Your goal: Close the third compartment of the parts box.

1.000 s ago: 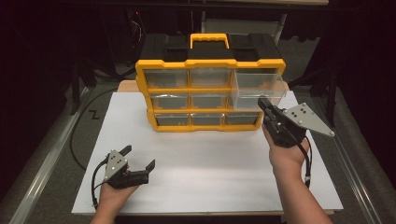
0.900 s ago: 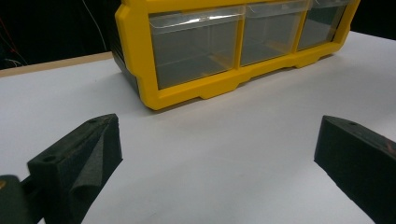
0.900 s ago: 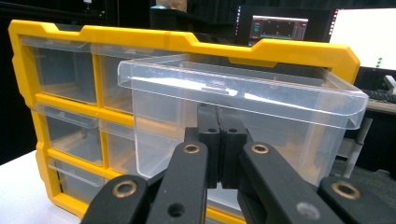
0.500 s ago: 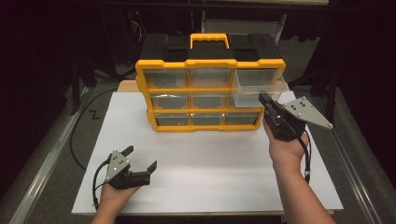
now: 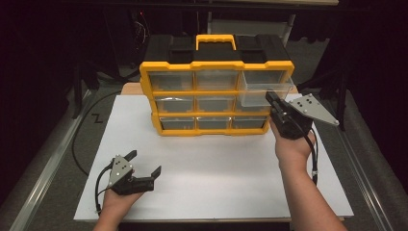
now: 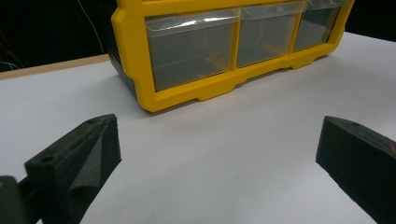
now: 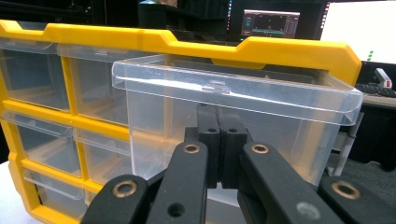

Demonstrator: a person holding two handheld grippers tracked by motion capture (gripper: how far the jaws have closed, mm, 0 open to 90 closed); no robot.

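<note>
The right gripper (image 5: 273,102) had its jaws pressed together against the front face of the clear drawer (image 5: 265,92), apparently pinching a small tab or lip there, though the right gripper view left the exact hold unclear. That drawer (image 7: 233,126) belonged to the top right slot of the yellow organizer (image 5: 216,94) and stood partly pulled out toward the near side.

The main risk seemed to be the drawer coming fully out of its slot: a thin pinch on smooth plastic could slip, and the drawer would then tip or drop onto the white board (image 5: 211,163). A hard pull might also drag or tilt the whole upright organizer, since nothing braced it; the left gripper (image 5: 144,163) rested well apart at the near left, its jaws spread wide and holding nothing, as the left gripper view also showed.

The organizer (image 6: 187,88) stood upright near the far edge of the board, a yellow frame with a black body and yellow handle (image 5: 215,41), holding three rows of three transparent drawers. The drawers looked empty, the pulled one included.
</note>
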